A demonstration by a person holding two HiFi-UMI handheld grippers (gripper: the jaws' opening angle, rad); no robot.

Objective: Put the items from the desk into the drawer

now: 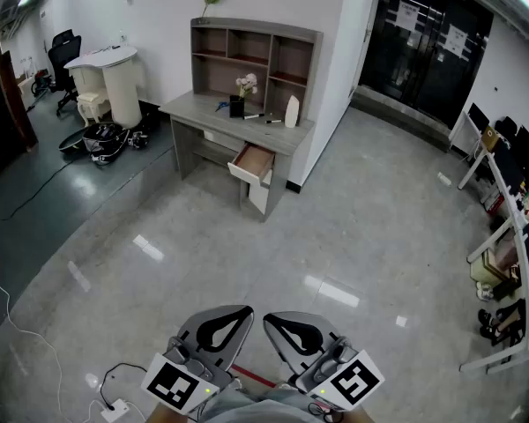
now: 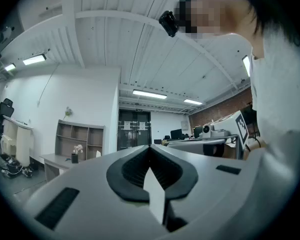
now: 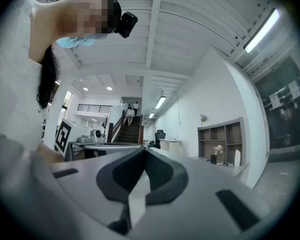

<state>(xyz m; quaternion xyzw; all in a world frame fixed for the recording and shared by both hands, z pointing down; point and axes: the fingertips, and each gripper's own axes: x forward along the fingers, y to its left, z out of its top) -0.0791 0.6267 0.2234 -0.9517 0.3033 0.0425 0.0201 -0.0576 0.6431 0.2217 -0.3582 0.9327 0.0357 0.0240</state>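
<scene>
Both grippers sat at the bottom centre of the head view, the left gripper [image 1: 235,318] and right gripper [image 1: 278,324] side by side. Each one's own view showed its jaws pressed together at the tips with nothing between them [image 2: 150,148] [image 3: 142,152].

The stuff to move was well apart from them, up in the upper middle of the frame on the grey wooden worktop [image 1: 198,111] with the shelf unit on top. A small black pot with pale flowers [image 1: 238,104] stood upright, and so did a tall white tapered object [image 1: 292,111] near the right end. Between them a thin dark pen-like stick [image 1: 254,115] lay flat, its long axis roughly along the front edge. Which end was the tip was too small to tell. The light wooden drawer [image 1: 254,161] hung pulled out below the front edge.
</scene>
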